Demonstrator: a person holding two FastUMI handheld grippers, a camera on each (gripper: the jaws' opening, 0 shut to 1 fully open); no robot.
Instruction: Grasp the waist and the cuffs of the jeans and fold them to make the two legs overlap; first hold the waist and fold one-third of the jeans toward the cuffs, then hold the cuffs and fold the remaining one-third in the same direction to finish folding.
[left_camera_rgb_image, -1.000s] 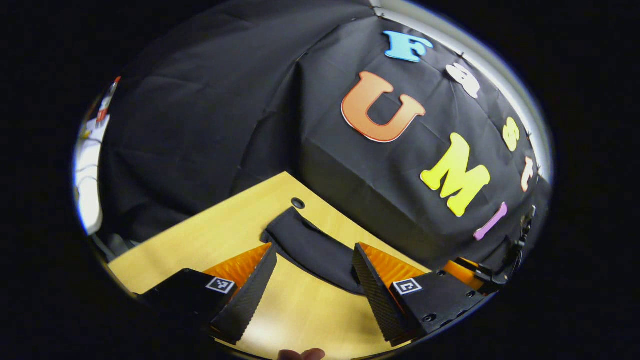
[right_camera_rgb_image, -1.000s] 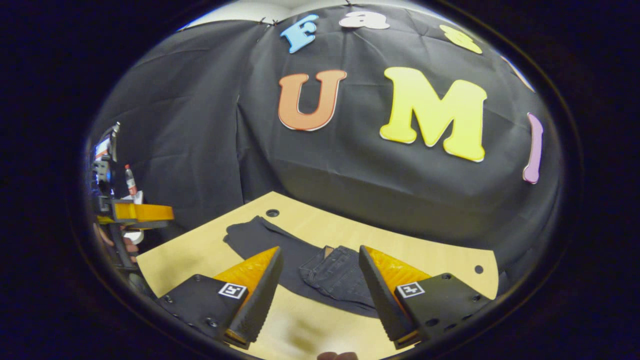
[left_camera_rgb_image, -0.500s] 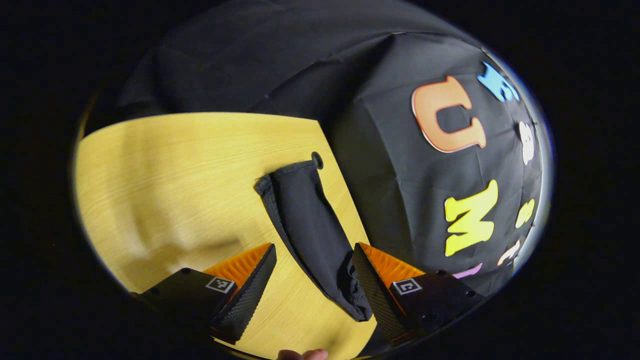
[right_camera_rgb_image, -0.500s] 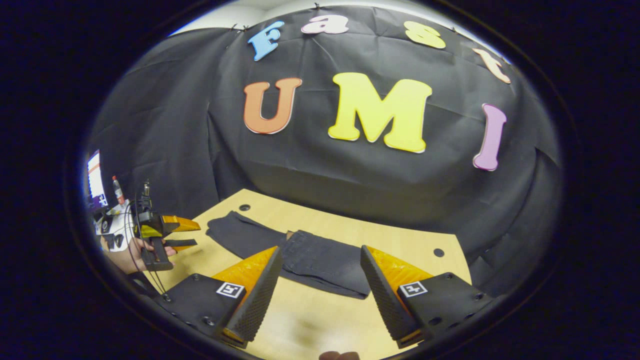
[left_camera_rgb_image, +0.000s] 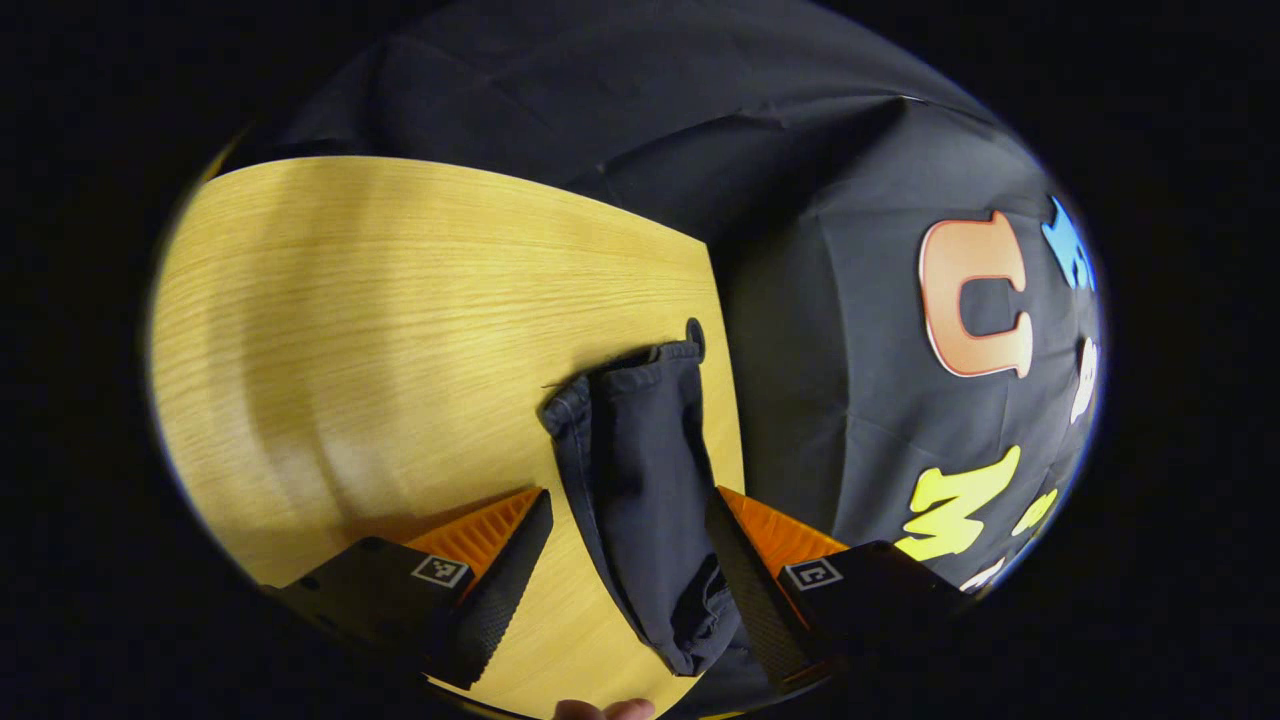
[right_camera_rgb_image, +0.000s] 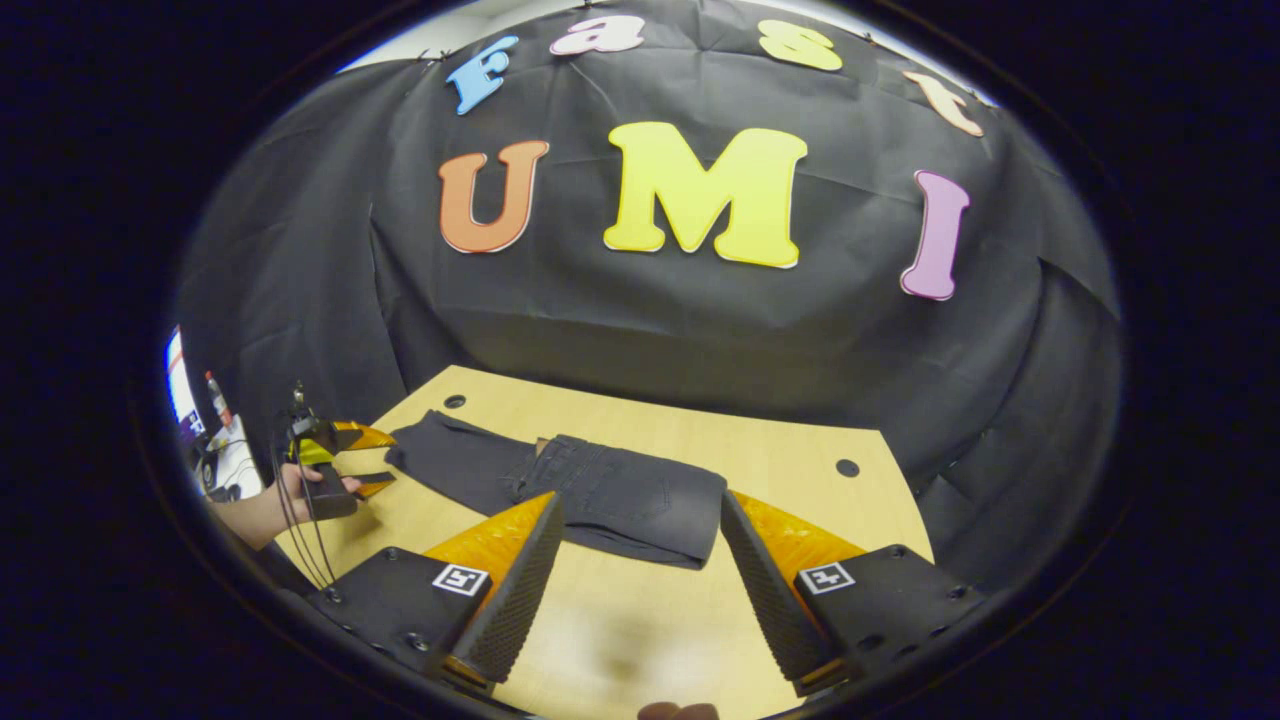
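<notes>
Both of my grippers gape wide: left gripper (left_camera_rgb_image: 625, 560) straddles the jeans (left_camera_rgb_image: 640, 490) cuffs near the desk (left_camera_rgb_image: 380, 330) far edge, right gripper (right_camera_rgb_image: 640, 585) hangs before the folded waist.

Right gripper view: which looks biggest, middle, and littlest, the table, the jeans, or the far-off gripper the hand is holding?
1. table
2. jeans
3. left gripper, held off to the side; it sits far from the camera, so it only looks this little.
</notes>
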